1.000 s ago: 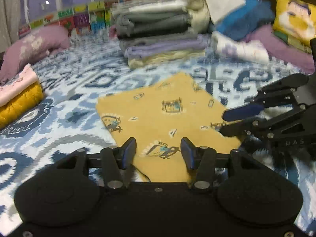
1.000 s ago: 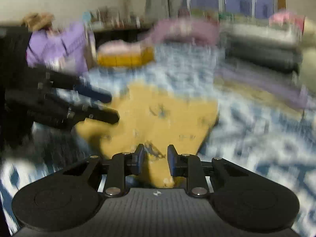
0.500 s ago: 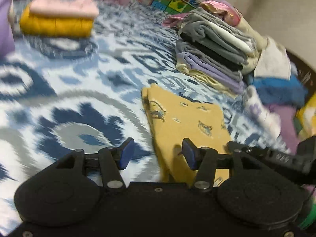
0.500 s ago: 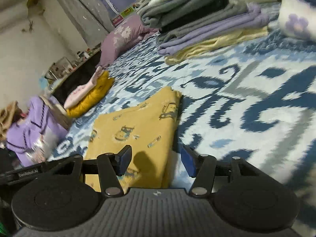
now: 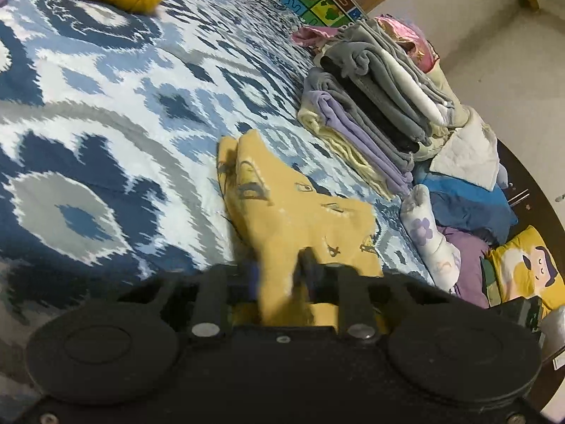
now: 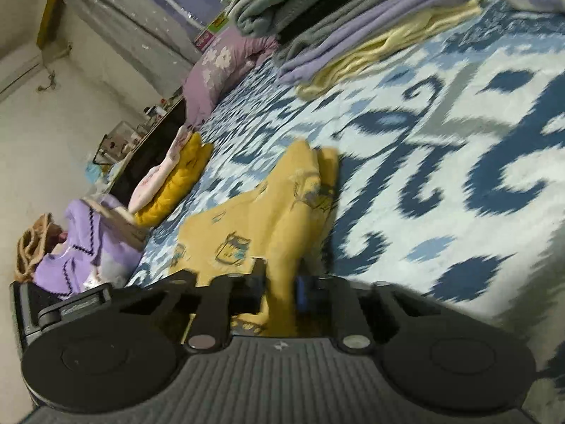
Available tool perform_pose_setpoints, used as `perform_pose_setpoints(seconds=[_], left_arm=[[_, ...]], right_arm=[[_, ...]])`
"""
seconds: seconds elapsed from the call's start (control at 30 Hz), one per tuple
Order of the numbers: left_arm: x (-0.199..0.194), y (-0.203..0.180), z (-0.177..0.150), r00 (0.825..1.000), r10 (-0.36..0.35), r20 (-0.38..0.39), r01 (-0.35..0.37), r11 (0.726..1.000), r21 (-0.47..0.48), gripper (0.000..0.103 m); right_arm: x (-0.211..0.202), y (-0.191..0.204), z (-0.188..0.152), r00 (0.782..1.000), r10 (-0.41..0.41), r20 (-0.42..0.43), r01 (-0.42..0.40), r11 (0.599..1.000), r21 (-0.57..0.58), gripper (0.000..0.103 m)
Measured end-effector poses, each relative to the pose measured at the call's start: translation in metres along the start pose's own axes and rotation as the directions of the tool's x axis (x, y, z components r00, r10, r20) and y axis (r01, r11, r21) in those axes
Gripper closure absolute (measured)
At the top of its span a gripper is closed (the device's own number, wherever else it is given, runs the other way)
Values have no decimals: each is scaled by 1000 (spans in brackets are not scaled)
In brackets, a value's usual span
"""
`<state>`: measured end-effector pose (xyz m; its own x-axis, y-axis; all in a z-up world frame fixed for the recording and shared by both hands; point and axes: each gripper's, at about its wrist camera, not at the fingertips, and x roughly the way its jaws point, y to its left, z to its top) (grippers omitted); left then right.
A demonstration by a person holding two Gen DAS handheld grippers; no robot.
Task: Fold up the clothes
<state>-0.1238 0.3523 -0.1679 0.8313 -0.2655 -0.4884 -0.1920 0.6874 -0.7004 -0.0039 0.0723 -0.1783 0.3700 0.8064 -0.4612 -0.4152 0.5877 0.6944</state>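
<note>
My left gripper [image 5: 280,279] has its fingers pinched on the near edge of the yellow cloth [image 5: 293,208], and my right gripper [image 6: 280,286] pinches the same cloth [image 6: 268,219] at its own near corner. I hold it at two points so the edge stays straight between them instead of bunching when I carry it over. The cloth rises from both grips in a ridge, while its far end still lies on the bed [image 5: 106,113]. That resting end should act as the hinge for the fold. It already looks doubled along one long side, so I judge this to be a later fold, bringing the near end toward the far one.

Beyond the cloth sits a stack [image 5: 381,106] of folded things, near its far end but not touching, probably where this one will go once done. A second small pile [image 6: 169,180], yellow and pink, lies well apart toward the bed's other side. Both views are blurred near the fingers, so I cannot tell how many layers each pinch holds; a dropped layer would spoil the fold.
</note>
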Motion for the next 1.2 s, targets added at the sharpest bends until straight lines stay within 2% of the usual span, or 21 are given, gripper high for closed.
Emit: perform_pose_setpoints(seconds=[0.03, 0.1, 0.3, 0.37, 0.47, 0.6, 0.7, 0.8, 0.97, 1.03, 1.07, 1.1, 1.13, 1.17, 1.2], left_arm=[[-2, 3, 2, 1000, -20, 1, 20, 1000, -20, 90], [-8, 8, 7, 998, -59, 6, 60, 996, -60, 90], [-44, 27, 29, 984, -136, 112, 151, 980, -131, 90], [-55, 35, 35, 982, -128, 141, 148, 979, -141, 90], [-74, 54, 46, 976, -120, 179, 156, 966, -205, 90], [-96, 71, 71, 969, -90, 229, 151, 952, -265, 90], [-109, 76, 105, 961, -75, 267, 152, 948, -281, 90], [-118, 73, 155, 950, -68, 304, 149, 956, -254, 91], [-137, 64, 247, 925, -77, 373, 150, 974, -172, 90], [-136, 66, 273, 921, -61, 386, 127, 981, -149, 89], [-134, 67, 285, 923, -35, 384, 96, 985, -142, 79], [-127, 69, 292, 935, 57, 350, -5, 989, -147, 65], [-121, 69, 296, 934, 162, 320, -121, 982, -144, 42], [-120, 67, 291, 906, 281, 317, -255, 959, -120, 43], [-119, 62, 283, 890, 304, 339, -296, 952, -78, 43]], right_arm=[[-1, 1, 1, 1000, 1, 4, -1, 1000, 3, 87], [-8, -1, 4, 997, 60, 38, -62, 996, 61, 88], [-9, 18, 9, 976, 181, 121, -196, 972, 131, 88], [4, 26, 9, 972, 202, 121, -219, 964, 150, 88], [26, 43, 12, 966, 234, 107, -250, 953, 172, 88], [60, 76, 26, 955, 291, 56, -296, 940, 167, 88], [84, 102, 41, 944, 327, 28, -328, 932, 154, 88], [114, 130, 69, 932, 361, 14, -360, 923, 138, 88], [159, 186, 137, 899, 437, 35, -438, 897, 55, 88], [172, 210, 163, 883, 466, 57, -467, 885, 5, 88], [180, 220, 173, 876, 477, 68, -477, 879, -20, 88], [192, 227, 181, 876, 476, 70, -476, 879, -28, 87], [206, 231, 186, 887, 459, 56, -458, 888, -24, 86], [220, 229, 187, 916, 401, 27, -400, 916, -21, 74], [234, 226, 187, 947, 323, -5, -323, 946, -23, 53]])
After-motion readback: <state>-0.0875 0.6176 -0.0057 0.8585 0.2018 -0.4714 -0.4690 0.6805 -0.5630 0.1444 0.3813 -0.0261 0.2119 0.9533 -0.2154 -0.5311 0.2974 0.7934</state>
